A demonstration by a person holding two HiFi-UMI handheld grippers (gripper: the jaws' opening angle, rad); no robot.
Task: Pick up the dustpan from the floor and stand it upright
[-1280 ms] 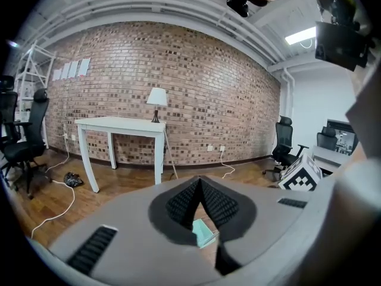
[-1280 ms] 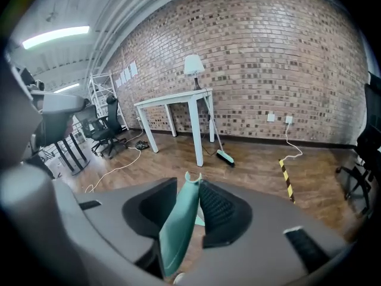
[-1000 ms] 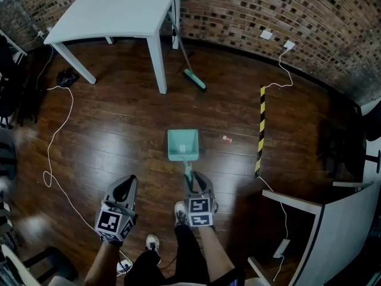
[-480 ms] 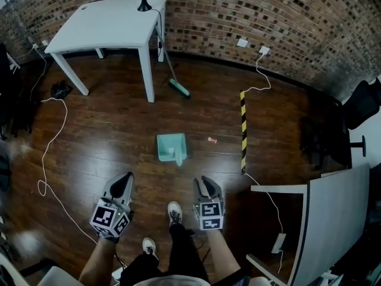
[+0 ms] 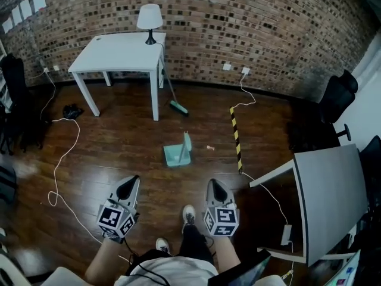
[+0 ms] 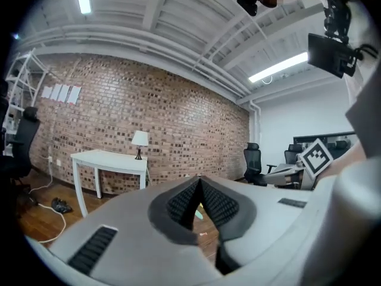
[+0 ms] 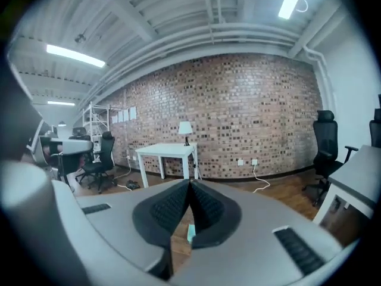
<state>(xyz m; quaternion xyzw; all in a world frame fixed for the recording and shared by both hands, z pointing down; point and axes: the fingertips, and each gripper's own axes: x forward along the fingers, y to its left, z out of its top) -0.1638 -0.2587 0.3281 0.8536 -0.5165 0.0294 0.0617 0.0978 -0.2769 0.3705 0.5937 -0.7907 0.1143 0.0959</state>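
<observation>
Teal dustpan (image 5: 177, 154) stands upright on wood floor (image 5: 119, 142) | left hand-held gripper (image 5: 129, 187) pressed together, empty | right hand-held gripper (image 5: 215, 189) jaws just closed, nothing between

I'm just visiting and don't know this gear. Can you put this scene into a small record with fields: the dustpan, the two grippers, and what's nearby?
dustpan: stands on the floor, handle up, apart from both grippers
left gripper: shut, empty
right gripper: shut, its jaws have just closed with nothing between them
broom: head on the floor beside the table
lamp: on the table's far edge
task state: dustpan looks upright and released
</observation>
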